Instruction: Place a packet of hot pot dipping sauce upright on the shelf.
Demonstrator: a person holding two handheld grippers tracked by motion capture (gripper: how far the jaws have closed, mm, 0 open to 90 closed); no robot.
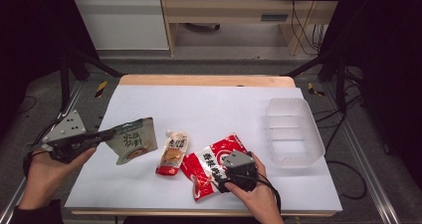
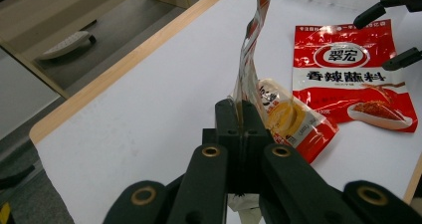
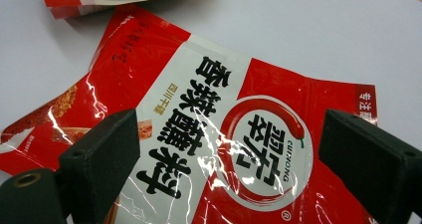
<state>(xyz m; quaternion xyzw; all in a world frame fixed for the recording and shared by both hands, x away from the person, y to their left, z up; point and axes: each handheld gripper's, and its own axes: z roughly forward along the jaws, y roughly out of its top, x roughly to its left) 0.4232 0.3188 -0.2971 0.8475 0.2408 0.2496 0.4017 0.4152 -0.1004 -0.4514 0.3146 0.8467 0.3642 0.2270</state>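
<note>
My left gripper (image 1: 108, 134) is shut on the edge of a grey-green pouch (image 1: 133, 140) and holds it off the white table sheet at the left. In the left gripper view the jaws (image 2: 242, 115) pinch that pouch (image 2: 251, 59), which stands edge-on above them. A small orange spout pouch (image 1: 172, 154) lies flat at mid-table. Beside it lies a large red sauce pouch (image 1: 211, 162). My right gripper (image 1: 231, 174) hovers over the red pouch's near end. Its jaws (image 3: 234, 154) stand wide open, with the red pouch (image 3: 214, 129) flat beneath them, untouched.
A clear plastic tub (image 1: 293, 132) stands empty at the right of the sheet. The table's wooden far edge (image 1: 206, 79) runs along the back. Black frame bars rise on both sides. The spout pouch (image 2: 291, 122) and red pouch (image 2: 348, 69) lie beyond the left jaws.
</note>
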